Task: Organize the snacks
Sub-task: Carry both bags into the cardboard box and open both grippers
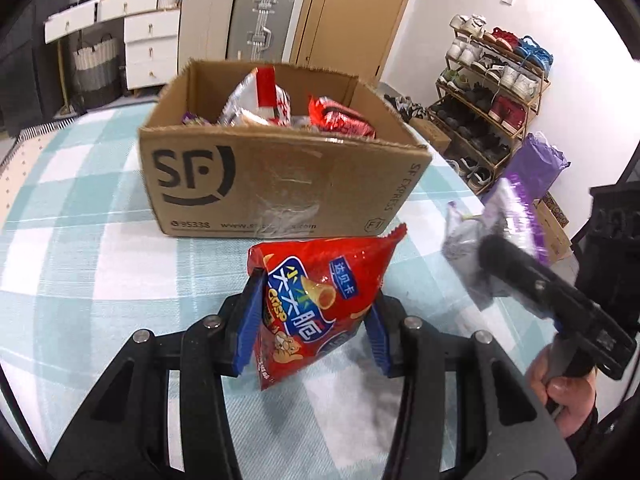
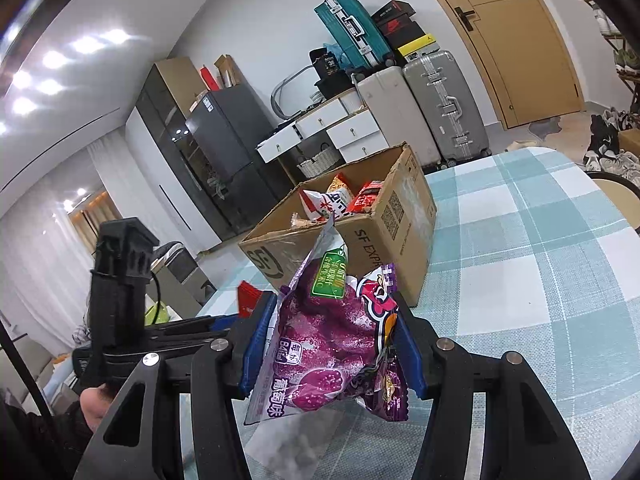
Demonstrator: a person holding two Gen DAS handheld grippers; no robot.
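An open cardboard SF box (image 1: 256, 176) stands on the checked tablecloth and holds several snack packets (image 1: 280, 108). My left gripper (image 1: 316, 312) is shut on a red crisp bag (image 1: 316, 292), held upright just in front of the box. My right gripper (image 2: 332, 344) is shut on a purple grape snack bag (image 2: 328, 344), held above the table to the right of the box (image 2: 360, 232). In the left wrist view the right gripper and its purple bag (image 1: 500, 224) show at the right, blurred.
The table with the teal and white checked cloth (image 1: 80, 240) extends around the box. Behind stand suitcases (image 1: 260, 20), white drawers (image 1: 148, 44), a shoe rack (image 1: 492, 92) and a door. A chair back (image 2: 616, 188) is at the table's right edge.
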